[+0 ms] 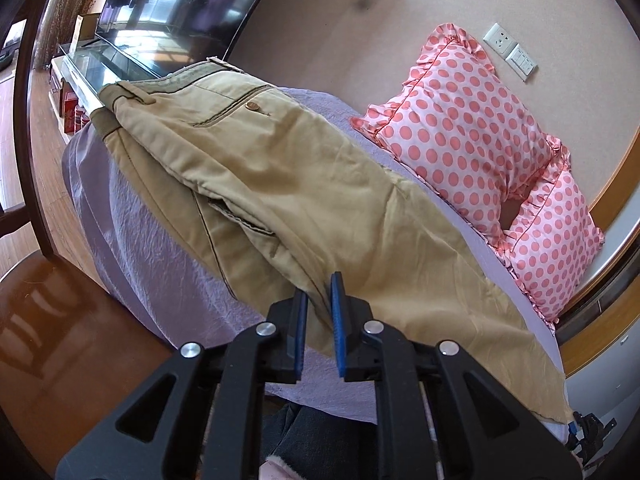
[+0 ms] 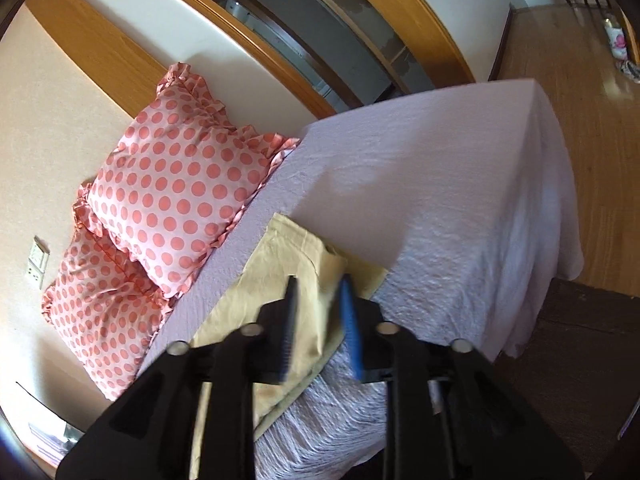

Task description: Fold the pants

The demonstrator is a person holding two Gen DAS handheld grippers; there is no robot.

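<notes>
Khaki pants (image 1: 280, 184) lie lengthwise on a bed with a lilac sheet (image 1: 152, 248), waistband at the far end, legs stacked toward me. My left gripper (image 1: 320, 292) sits at the near edge of the legs, its jaws narrowly apart with a fold of the fabric between them. In the right wrist view the leg hems (image 2: 288, 264) lie on the sheet (image 2: 440, 200). My right gripper (image 2: 320, 292) is over the hems, jaws apart around the cloth edge, blurred. The right gripper also shows in the left wrist view (image 1: 588, 436) by the hem corner.
Two pink polka-dot pillows (image 1: 472, 128) (image 2: 168, 184) lie along the wall side of the bed. A television (image 1: 172, 12) stands on a low stand past the waistband. A dark wooden surface (image 1: 60, 320) lies at lower left. Wooden floor (image 2: 580, 140) lies beyond the bed corner.
</notes>
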